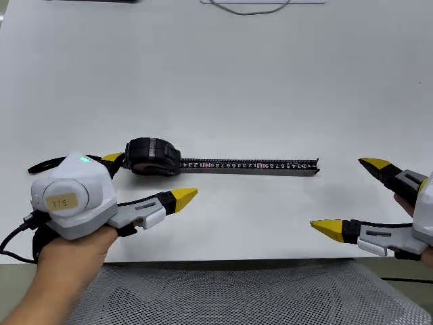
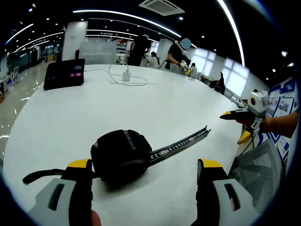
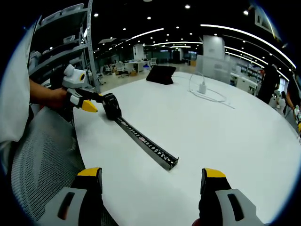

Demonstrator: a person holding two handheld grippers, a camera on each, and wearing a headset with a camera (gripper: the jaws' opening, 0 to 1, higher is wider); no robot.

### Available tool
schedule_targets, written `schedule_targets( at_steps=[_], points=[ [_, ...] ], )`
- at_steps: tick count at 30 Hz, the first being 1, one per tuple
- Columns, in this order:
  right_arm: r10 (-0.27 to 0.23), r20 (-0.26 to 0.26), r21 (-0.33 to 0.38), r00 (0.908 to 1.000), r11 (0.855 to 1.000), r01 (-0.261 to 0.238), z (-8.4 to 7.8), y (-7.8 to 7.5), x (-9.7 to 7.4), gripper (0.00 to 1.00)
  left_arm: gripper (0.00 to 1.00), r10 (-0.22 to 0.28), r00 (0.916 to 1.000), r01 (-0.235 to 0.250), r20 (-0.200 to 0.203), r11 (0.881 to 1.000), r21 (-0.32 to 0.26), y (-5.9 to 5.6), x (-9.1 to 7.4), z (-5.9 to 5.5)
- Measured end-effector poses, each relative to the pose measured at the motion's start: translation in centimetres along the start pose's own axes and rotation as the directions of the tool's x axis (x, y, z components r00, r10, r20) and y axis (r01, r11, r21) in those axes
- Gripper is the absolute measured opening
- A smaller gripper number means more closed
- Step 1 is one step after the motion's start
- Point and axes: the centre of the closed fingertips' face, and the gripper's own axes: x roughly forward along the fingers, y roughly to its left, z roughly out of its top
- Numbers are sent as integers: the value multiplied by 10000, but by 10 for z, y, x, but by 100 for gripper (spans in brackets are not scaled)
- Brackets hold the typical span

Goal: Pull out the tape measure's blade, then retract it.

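Left gripper [image 1: 150,177] at 8 o'clock in the head view: jaws spread wide, nothing pinched. Far tip sits just beside the tape measure case [image 1: 152,156]; contact or not, cannot tell. Near tip well off it, toward 5 o'clock of the case. In the left gripper view the case [image 2: 121,153] lies between the jaws of the left gripper [image 2: 146,165], close to the 9 o'clock jaw, with a black strap [image 2: 40,175] trailing off past that jaw.

Case rests on the white table [image 1: 223,81], about 9 o'clock of head view centre. Blade [image 1: 250,165] is out, lying flat, running from the case toward 3 o'clock.

Right gripper [image 1: 345,195] at 4 o'clock in the head view: jaws spread, holding nothing, apart from the blade's free end. Right gripper view: the blade [image 3: 141,137] runs from the case [image 3: 111,106] at 10 o'clock down to an end just ahead of the right gripper [image 3: 151,172], not touching.

White cable [image 1: 247,8] at 12 o'clock on the far table edge. Mesh seat [image 1: 223,294] at 6 o'clock.
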Motion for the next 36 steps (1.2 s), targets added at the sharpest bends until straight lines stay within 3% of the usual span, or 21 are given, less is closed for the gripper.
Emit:
schedule_targets(
  at_steps=[6, 16, 27, 36],
  points=[
    [102, -77, -38, 9999, 9999, -102, 0, -4, 2, 84, 86, 331, 9994, -331, 41, 9994, -138, 2, 3, 0],
    [703, -537, -461, 9961, 9963, -728, 1, -10, 9, 79, 85, 701, 9973, -685, 237, 9956, -636, 6, 7, 0],
    [1094, -1191, -1234, 9868, 9846, -1240, -1, -18, 17, 70, 84, 1060, 9939, -1026, 298, 9897, -996, 10, 16, -1],
    [1386, -1443, -1494, 9798, 9757, -1600, -3, -21, 25, 62, 79, 1405, 9892, -1338, 408, 9816, -1361, 16, 17, 0]
  ],
)
